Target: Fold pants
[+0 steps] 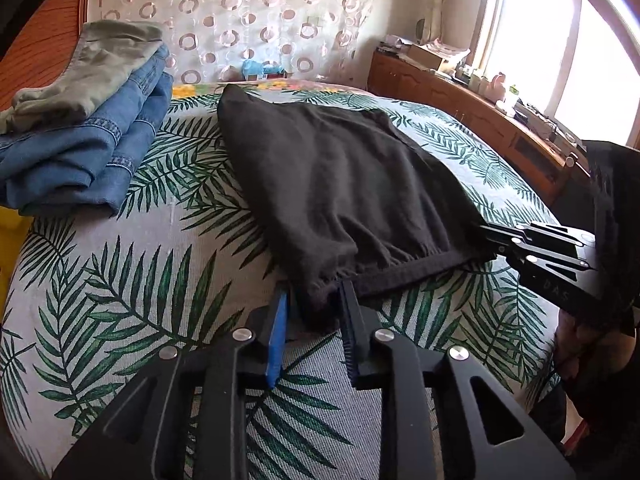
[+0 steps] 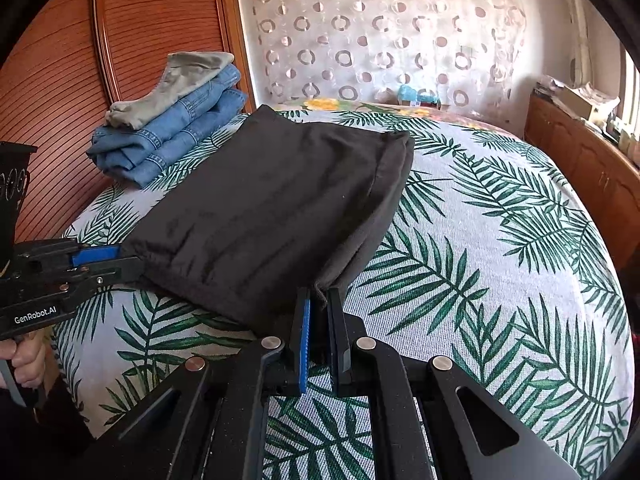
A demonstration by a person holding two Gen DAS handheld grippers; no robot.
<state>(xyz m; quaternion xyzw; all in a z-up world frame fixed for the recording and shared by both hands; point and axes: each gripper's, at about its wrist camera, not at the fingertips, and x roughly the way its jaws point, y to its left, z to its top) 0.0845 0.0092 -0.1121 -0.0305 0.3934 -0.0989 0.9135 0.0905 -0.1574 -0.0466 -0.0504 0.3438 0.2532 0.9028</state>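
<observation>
We see the black pants (image 1: 344, 184) lying folded across the middle of both frames on the bed (image 1: 132, 280) with its palm-leaf cover. The left hand-held gripper (image 1: 314, 300) sits at the lower centre of its view, jaws apart with a corner of the waistband loose between them. The right hand-held gripper (image 2: 320, 300) is clamped on the other near corner (the cloth is pinched between its pads). At upper left of both frames a stack of folded jeans (image 2: 172, 136) carries a grey-green garment (image 2: 176, 88).
</observation>
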